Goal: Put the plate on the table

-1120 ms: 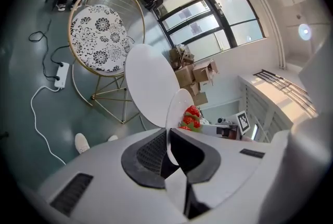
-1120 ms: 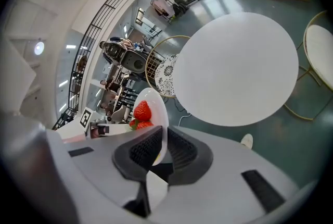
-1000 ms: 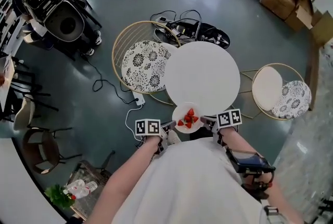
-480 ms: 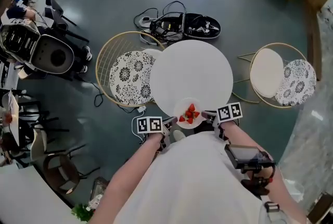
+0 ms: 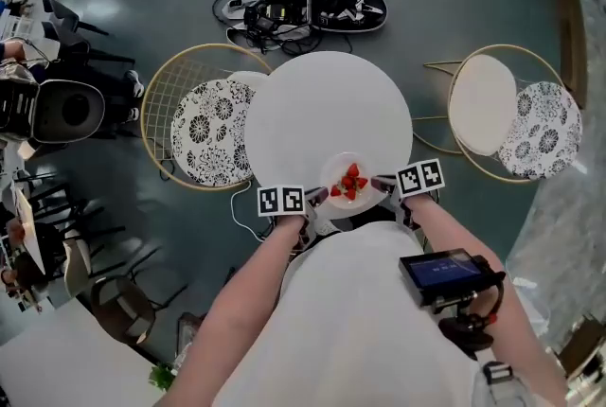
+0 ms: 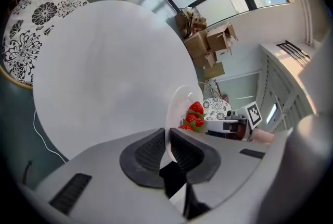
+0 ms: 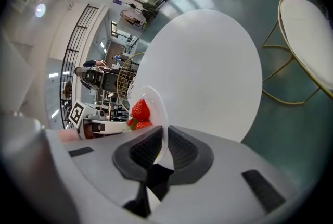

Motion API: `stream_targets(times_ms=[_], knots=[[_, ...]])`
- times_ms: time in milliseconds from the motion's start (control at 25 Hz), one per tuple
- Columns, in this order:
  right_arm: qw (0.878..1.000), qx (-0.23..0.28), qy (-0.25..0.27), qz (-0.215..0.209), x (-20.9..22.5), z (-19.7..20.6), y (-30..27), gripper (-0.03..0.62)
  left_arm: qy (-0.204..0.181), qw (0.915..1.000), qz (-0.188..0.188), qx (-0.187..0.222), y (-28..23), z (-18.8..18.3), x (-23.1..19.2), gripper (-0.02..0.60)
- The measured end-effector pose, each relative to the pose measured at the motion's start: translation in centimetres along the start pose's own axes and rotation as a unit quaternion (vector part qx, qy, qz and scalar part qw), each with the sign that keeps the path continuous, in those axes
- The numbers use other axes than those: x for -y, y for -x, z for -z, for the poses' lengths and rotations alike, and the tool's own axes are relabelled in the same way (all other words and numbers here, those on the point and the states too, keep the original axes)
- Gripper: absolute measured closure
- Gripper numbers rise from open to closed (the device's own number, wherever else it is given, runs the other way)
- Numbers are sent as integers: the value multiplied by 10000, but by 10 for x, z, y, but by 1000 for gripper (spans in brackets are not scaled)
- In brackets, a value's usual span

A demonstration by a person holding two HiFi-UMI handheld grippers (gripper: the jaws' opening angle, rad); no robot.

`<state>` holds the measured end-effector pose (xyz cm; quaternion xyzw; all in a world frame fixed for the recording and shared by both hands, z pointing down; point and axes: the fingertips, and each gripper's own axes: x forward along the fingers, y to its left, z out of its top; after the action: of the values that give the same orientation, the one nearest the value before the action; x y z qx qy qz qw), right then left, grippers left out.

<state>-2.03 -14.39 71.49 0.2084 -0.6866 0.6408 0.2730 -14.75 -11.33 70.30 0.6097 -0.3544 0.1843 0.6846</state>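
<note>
A small clear plate (image 5: 348,180) with several strawberries (image 5: 349,184) hangs over the near edge of the round white table (image 5: 322,116). My left gripper (image 5: 315,196) is shut on the plate's left rim (image 6: 171,113). Opposite it, my right gripper (image 5: 379,183) is shut on the right rim (image 7: 158,111). In the left gripper view the strawberries (image 6: 193,116) show past the rim, with the table (image 6: 104,66) beyond. From the right gripper view the strawberries (image 7: 139,112) sit left of the jaws. I cannot tell whether the plate touches the table (image 7: 203,66).
A gold wire chair with a black-and-white patterned cushion (image 5: 206,131) stands left of the table. Another chair with a white seat (image 5: 483,102) and patterned cushion (image 5: 542,131) stands right. Cables and gear (image 5: 294,8) lie on the floor beyond. Dark chairs (image 5: 57,107) stand far left.
I have stepped closer to the table. The plate, held by both grippers, has moved forward from before the table's edge to over its near part.
</note>
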Motion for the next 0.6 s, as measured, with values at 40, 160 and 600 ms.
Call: stream_targets(times_ms=[40,160,600], knots=[[10000,-64,23,63,6,-5,0,565,23,10000,-32,-56,-7,-2,0,565],[9993,-224,188,232,17,-14,-4,565,41,9999,-70,-117,-20,-6,-5,565],[9969,150,554,544,31,-85,-20,565,-398,9975,-537,216,-45,-75,-19,561]])
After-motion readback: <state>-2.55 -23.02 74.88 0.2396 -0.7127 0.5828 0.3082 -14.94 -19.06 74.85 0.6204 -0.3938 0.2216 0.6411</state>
